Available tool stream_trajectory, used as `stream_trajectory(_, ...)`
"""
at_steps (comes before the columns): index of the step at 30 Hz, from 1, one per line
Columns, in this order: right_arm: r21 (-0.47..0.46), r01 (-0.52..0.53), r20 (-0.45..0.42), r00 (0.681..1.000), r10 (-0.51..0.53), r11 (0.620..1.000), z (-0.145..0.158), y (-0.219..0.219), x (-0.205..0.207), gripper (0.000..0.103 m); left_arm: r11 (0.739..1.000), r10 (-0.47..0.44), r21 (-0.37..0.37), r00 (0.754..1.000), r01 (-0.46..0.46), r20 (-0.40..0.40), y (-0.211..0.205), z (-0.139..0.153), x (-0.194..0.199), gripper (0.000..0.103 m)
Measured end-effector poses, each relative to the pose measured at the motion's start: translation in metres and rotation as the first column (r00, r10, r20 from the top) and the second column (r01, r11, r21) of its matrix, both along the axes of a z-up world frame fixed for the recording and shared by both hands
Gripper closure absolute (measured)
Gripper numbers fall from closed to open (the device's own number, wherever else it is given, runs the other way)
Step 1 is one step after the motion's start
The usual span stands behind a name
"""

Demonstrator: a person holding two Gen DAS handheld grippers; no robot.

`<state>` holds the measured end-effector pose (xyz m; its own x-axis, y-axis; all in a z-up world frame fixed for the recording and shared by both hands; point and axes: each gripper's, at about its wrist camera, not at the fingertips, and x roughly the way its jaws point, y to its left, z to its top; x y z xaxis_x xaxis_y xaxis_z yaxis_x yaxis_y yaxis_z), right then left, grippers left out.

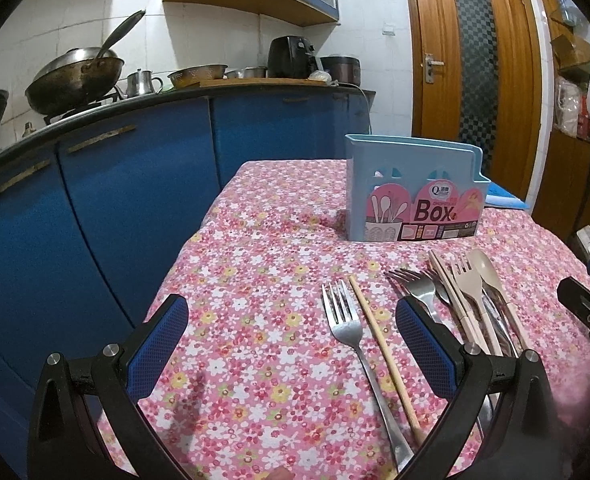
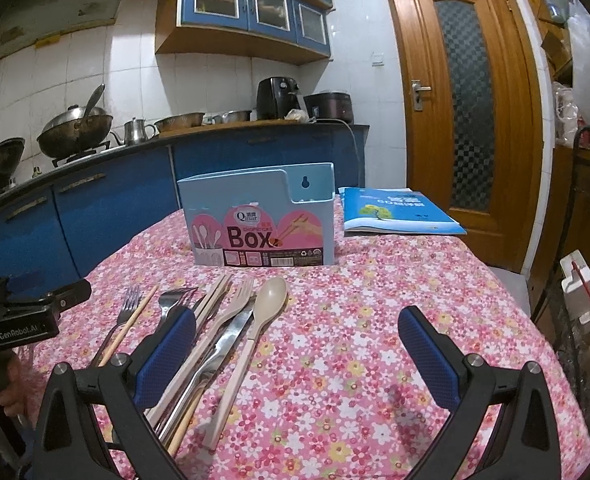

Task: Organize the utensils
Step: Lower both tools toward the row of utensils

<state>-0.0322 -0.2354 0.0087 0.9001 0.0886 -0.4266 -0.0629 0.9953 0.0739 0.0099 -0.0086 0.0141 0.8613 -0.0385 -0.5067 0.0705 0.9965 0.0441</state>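
Note:
A light blue utensil box (image 1: 411, 192) with a pink "Box" label stands upright on the floral tablecloth; it also shows in the right wrist view (image 2: 261, 220). A metal fork (image 1: 349, 332) and one wooden chopstick (image 1: 383, 354) lie between my left gripper's open fingers (image 1: 291, 328). To their right lies a pile of forks, chopsticks, a knife and a beige spoon (image 1: 491, 276). In the right wrist view the beige spoon (image 2: 261, 316) and a metal knife (image 2: 223, 344) lie just inside my open, empty right gripper (image 2: 295, 340), next to its left finger (image 2: 171, 352).
A blue booklet (image 2: 395, 212) lies on the table behind and right of the box. Blue kitchen cabinets (image 1: 95, 200) with a wok (image 1: 75, 80) and pots stand left of the table. A wooden door (image 2: 467, 100) is at the back right. The left gripper's body (image 2: 23, 320) shows at the left edge.

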Motion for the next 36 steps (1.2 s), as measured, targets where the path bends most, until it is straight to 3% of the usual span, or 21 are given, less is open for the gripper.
stream_trajectory(6,0.000,-0.042,-0.093,0.995,0.041,0.999,0.011,0.001,0.015,0.000,0.999,-0.033,0.026,0.997,0.035,-0.063,-0.005,0.006,0.007,0.000)
stream_trajectory(10,-0.014,-0.070,-0.159,0.985,0.067,0.997,0.013,0.001,0.025,0.002,0.999,-0.043,0.015,0.988,0.046,-0.151,-0.005,0.002,0.018,0.000)
stream_trajectory(20,-0.044,-0.114,-0.348,0.933,0.092,0.992,0.003,0.003,0.047,0.034,0.996,-0.069,0.020,0.930,0.082,-0.362,-0.007,-0.022,0.038,0.007)
stream_trajectory(25,0.007,-0.161,-0.432,0.890,0.148,0.987,-0.005,0.007,0.053,0.042,0.994,-0.073,0.040,0.914,0.097,-0.400,-0.010,-0.027,0.039,0.008)
stream_trajectory(29,-0.022,-0.178,-0.454,0.878,0.149,0.984,-0.008,0.014,0.055,0.043,0.993,-0.055,0.072,0.906,0.093,-0.420,-0.010,-0.032,0.041,0.008)
stream_trajectory(36,-0.026,-0.213,-0.544,0.822,0.165,0.977,-0.020,0.024,0.066,0.053,0.995,-0.062,0.036,0.886,0.089,-0.459,-0.003,-0.036,0.046,0.008)
